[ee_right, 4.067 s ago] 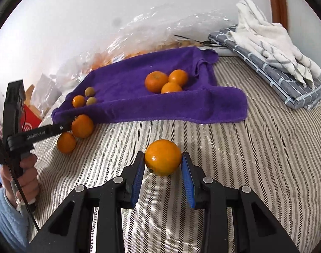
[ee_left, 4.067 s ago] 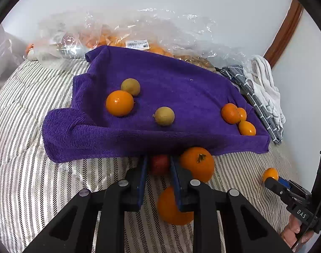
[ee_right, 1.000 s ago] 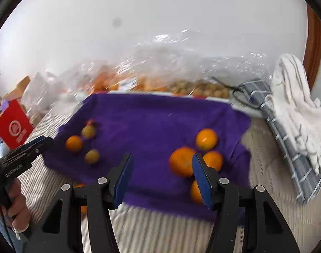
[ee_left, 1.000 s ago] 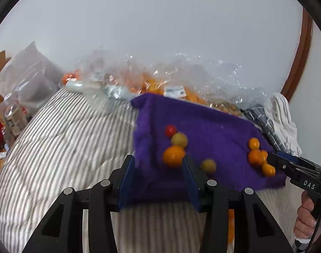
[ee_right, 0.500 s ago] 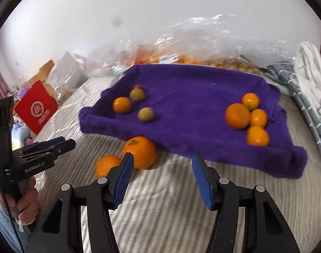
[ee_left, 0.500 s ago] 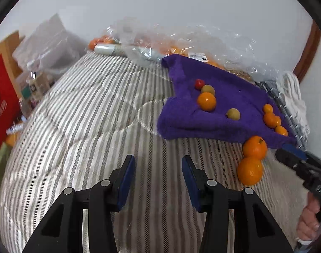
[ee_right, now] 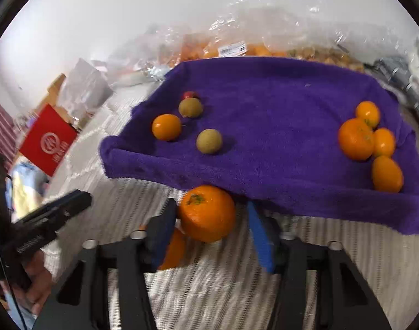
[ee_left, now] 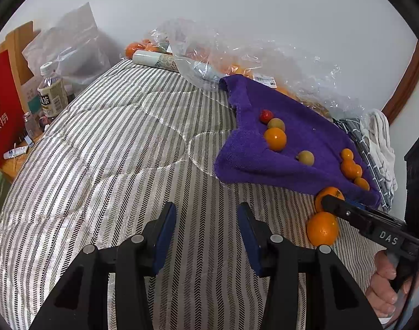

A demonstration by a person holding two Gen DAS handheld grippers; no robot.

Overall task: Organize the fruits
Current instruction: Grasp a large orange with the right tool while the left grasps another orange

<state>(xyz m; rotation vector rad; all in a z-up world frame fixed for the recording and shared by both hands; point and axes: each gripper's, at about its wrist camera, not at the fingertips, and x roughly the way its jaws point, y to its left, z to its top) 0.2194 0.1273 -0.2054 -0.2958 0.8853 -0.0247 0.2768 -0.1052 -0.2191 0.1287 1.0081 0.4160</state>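
Note:
A purple towel (ee_right: 278,96) lies on the striped bedspread (ee_left: 113,165). On its left part sit a small orange (ee_right: 166,127), two green-brown fruits (ee_right: 209,141) and a red fruit (ee_right: 189,95); several oranges (ee_right: 356,139) cluster at its right. A large orange (ee_right: 206,213) rests at the towel's front edge between the fingers of my right gripper (ee_right: 211,206), whose jaws are closing; the left pad touches it, the right pad stands apart. A second large orange (ee_right: 173,250) lies just behind the left finger. My left gripper (ee_left: 206,211) is open over bare bedspread, holding nothing.
Clear plastic bags of fruit (ee_left: 237,60) line the wall behind the towel. Folded cloths (ee_left: 380,143) lie at the far right. A red box (ee_left: 0,110) and a bottle (ee_left: 51,93) stand off the bed's left edge.
The right gripper dropped from above the towel to the large orange at its front edge, and its jaws narrowed around it. The left gripper swung left, away from the towel, then stayed.

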